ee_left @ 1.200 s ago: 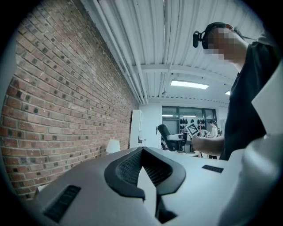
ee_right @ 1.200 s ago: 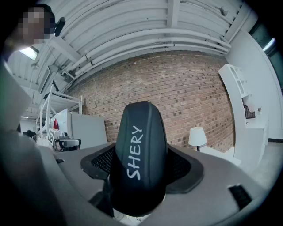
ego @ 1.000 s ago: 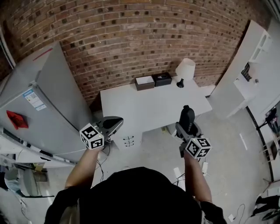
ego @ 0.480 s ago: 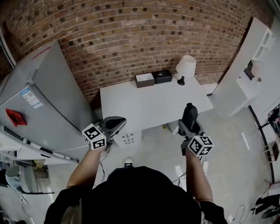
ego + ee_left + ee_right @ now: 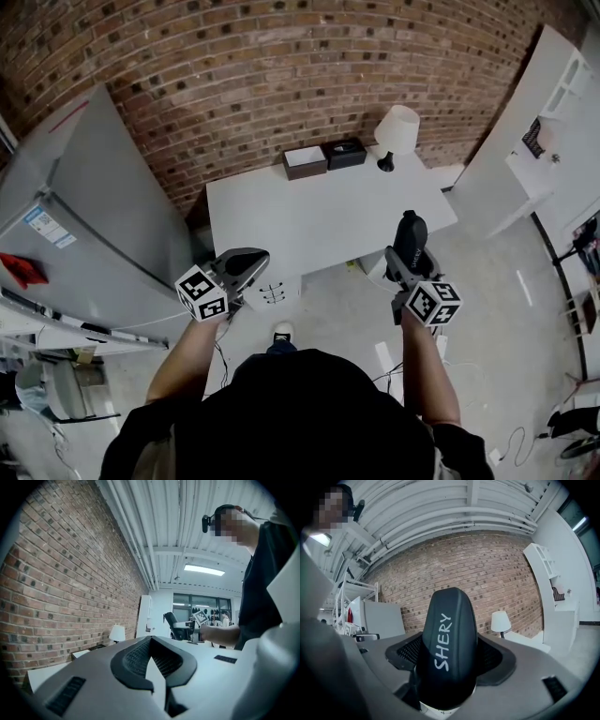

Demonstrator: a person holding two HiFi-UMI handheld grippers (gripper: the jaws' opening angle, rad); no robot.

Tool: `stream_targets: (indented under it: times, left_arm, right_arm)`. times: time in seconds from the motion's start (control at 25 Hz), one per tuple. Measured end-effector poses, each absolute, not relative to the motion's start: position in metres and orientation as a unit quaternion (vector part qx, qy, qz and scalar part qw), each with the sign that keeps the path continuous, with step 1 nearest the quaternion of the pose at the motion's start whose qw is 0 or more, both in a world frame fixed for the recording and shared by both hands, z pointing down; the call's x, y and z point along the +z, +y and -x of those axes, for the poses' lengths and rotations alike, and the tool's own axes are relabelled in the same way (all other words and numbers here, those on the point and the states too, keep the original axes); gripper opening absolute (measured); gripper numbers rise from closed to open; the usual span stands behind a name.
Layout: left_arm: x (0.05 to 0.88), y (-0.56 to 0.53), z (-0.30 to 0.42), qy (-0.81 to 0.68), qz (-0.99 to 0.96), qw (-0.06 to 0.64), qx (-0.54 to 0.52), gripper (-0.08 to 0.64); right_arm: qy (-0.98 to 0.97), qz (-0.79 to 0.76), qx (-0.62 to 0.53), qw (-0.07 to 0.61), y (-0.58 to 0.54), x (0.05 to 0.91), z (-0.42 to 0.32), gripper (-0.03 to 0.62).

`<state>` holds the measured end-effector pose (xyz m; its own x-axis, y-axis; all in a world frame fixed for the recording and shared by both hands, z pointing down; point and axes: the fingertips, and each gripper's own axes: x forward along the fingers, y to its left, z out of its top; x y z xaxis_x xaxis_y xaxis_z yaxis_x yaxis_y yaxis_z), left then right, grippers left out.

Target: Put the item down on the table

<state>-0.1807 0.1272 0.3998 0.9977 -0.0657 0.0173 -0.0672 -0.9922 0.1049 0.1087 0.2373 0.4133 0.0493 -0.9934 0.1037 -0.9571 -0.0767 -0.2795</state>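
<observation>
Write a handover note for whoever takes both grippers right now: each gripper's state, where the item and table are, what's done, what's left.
Right gripper: shut on the dark item lettered SHERY, which stands up out of the jaws.
Left gripper: shut, nothing between the jaws.
White table: straight ahead against the brick wall; two boxes and a lamp stand along its far edge, the near part is bare.
Done: the item is in the grip, held in the air about at the table's near edge.
Left: bring it over the bare top, lower it, open the right jaws.
</observation>
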Motion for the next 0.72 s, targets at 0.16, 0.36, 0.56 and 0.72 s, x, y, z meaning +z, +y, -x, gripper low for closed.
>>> stream_targets:
  times: [0.16, 0.36, 0.56, 0.72]
  left_arm:
    - [0.409, 0.104, 0.172, -0.025, -0.998, 0.06, 0.012, 0.015]
    - [0.405, 0.072, 0.158, -0.012, -0.998, 0.055, 0.015, 0.015]
    - [0.403, 0.04, 0.144, -0.003, -0.998, 0.054, 0.019, 0.015]
    - [0.404, 0.017, 0.133, 0.003, -0.998, 0.056, 0.023, 0.015]
  right_arm:
    - [0.672, 0.725, -0.14, 0.063, 0.217, 0.417, -0.115, 0.348]
    - [0.668, 0.728, -0.143, 0.063, 0.187, 0.416, -0.119, 0.348]
    - [0.665, 0.73, -0.144, 0.064, 0.16, 0.415, -0.129, 0.348]
    - [0.663, 0.728, -0.154, 0.076, 0.141, 0.416, -0.133, 0.348]
